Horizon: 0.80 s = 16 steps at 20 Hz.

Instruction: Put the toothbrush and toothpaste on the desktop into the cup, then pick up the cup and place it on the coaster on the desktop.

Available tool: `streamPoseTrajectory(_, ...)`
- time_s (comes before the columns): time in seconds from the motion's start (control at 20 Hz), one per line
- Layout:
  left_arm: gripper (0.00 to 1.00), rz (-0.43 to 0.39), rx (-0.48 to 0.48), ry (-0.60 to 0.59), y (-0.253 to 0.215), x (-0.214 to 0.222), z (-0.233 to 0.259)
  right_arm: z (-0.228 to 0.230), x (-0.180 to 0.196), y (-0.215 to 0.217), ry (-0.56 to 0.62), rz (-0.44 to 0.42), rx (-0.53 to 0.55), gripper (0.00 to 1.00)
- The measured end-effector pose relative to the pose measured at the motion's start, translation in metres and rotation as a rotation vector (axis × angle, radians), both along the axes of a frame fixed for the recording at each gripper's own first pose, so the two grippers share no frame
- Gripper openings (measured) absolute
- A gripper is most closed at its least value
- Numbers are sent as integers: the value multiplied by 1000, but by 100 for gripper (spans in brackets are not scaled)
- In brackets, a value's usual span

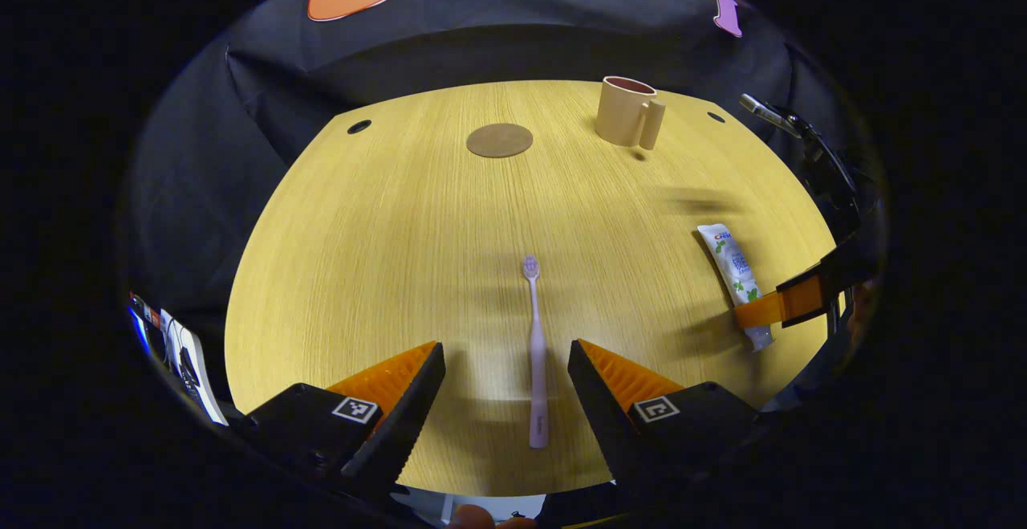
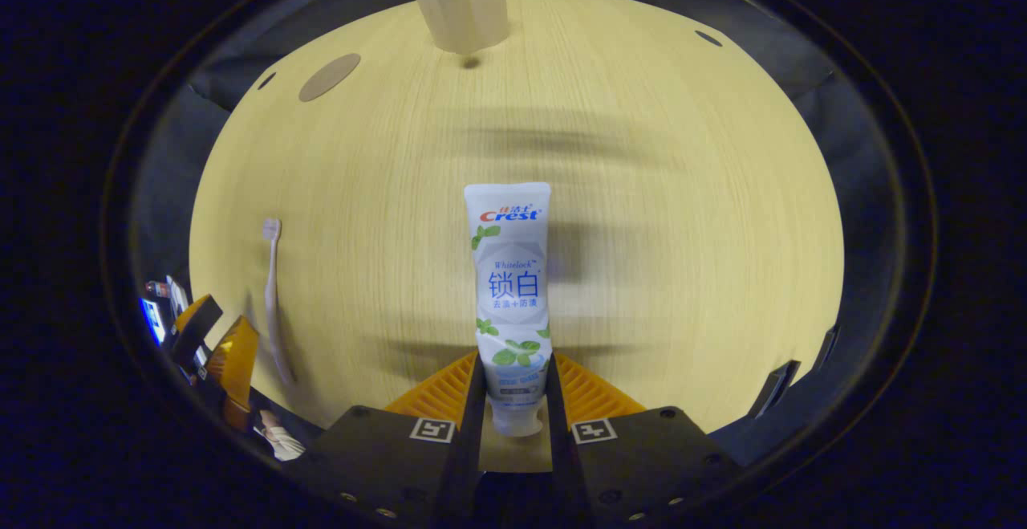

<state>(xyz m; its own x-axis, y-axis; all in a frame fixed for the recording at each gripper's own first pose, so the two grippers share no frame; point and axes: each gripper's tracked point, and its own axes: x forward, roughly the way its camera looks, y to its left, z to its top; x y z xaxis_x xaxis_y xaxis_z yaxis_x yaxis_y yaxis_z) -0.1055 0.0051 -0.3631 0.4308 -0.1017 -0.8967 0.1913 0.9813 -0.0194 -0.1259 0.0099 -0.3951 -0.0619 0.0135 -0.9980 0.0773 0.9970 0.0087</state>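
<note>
Light's coming from overhead and it's decent on my worktop [image 1: 385, 216], warm and even with no real glare. Everything past the edge drops off dark. Soft smeary shadow bands run across the wood in the right gripper view, and the cup [image 2: 464, 9] throws a small dark one. Heavy fisheye bending toward the rims. The toothpaste tube [image 2: 509, 288] looks sharp up close.

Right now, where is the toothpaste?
The toothpaste lies on the wooden desk, its cap end gripped by the right tool; the toothbrush lies to its left.
</note>
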Motion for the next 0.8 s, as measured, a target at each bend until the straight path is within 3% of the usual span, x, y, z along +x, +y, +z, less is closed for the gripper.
streamPoseTrajectory(0.45,90,36,-14,114,0,-11,-28,-1,1,1,-32,-6,23,37)
streamPoseTrajectory(0.5,94,46,-17,111,1,-9,-28,-1,1,0,-36,-7,22,37)
streamPoseTrajectory(0.55,85,55,-18,107,2,-5,-29,-1,1,0,-38,-7,22,37)
streamPoseTrajectory(0.8,77,66,-19,104,3,0,-39,-2,1,3,-44,-31,23,37)
